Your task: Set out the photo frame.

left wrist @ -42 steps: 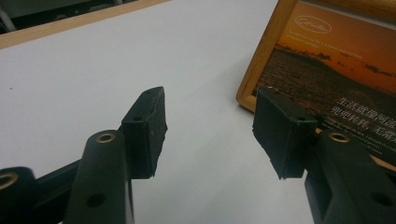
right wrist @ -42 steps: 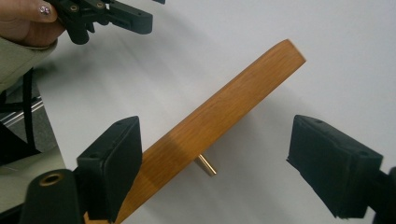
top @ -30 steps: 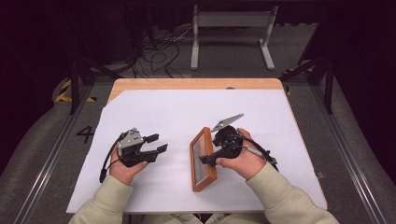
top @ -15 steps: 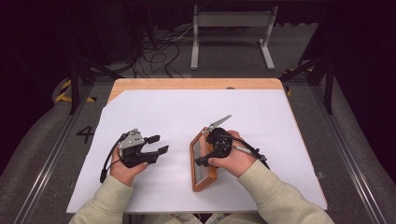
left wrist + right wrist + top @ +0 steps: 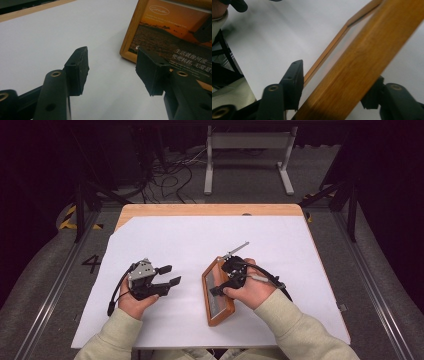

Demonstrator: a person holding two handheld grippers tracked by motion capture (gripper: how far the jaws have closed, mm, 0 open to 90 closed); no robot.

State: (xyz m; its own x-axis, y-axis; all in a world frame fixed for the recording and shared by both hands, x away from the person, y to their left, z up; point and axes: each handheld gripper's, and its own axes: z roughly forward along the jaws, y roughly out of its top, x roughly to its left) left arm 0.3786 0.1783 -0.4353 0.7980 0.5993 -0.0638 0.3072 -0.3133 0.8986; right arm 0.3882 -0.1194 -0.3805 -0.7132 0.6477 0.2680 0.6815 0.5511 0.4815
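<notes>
R claw [image 5: 218, 290] closing astride picture frame [image 5: 218, 292] edge, pads not yet pressing; L claw [image 5: 169, 276] apart, empty.

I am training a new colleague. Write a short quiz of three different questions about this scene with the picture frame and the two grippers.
1. True or false: the wooden picture frame lies on the white sheet.
2. Which gripper has a side of the frame between its jaws? A) left gripper B) right gripper
3. Fill in: the left gripper's jaws are ____ with nothing between them.

Key
1. True.
2. B; its jaws have just been closing, one on each side of the frame's wooden side. Whether the pads press yet, I cannot tell.
3. Open.
</notes>
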